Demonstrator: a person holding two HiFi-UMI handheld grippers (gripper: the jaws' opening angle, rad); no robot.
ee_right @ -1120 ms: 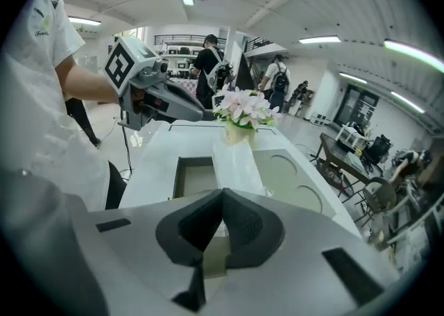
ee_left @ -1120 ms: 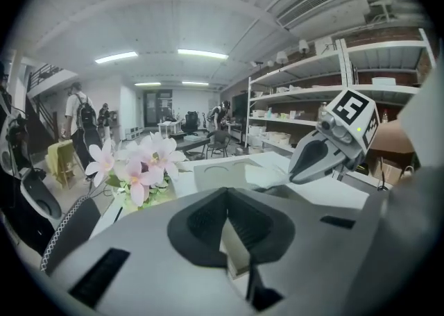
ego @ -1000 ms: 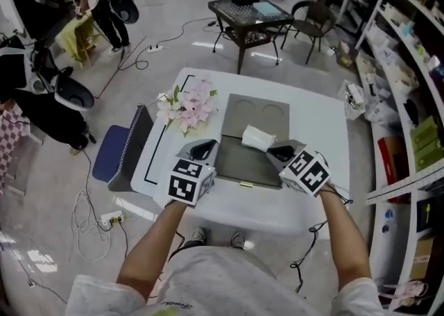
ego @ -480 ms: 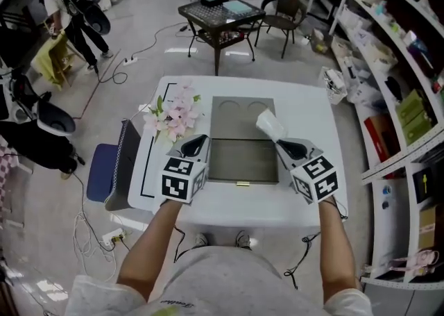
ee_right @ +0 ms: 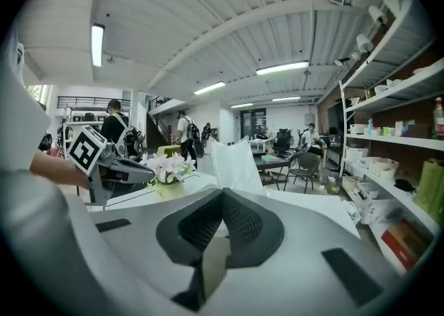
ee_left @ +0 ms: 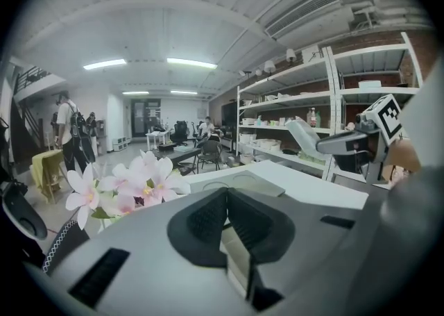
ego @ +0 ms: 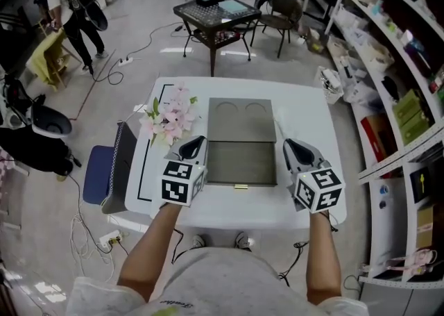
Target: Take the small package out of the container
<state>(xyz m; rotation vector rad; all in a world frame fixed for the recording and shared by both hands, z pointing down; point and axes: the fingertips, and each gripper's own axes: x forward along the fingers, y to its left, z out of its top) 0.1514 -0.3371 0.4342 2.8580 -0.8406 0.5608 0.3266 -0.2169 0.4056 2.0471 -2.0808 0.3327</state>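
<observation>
Level right gripper [ee_right: 221, 195] on small package [ee_right: 236, 162]

left tool [ego: 193, 144] jaws together; right tool [ego: 292, 148] pinching small package [ee_right: 236, 163]; both point forward

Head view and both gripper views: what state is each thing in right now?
container: open, nothing inside it.
lid: folded back, lying flat on the table.
small package: out of the container, held upright in the right gripper's jaws.
right hand-held gripper: shut on the small package.
left hand-held gripper: shut, nothing between its jaws.
</observation>
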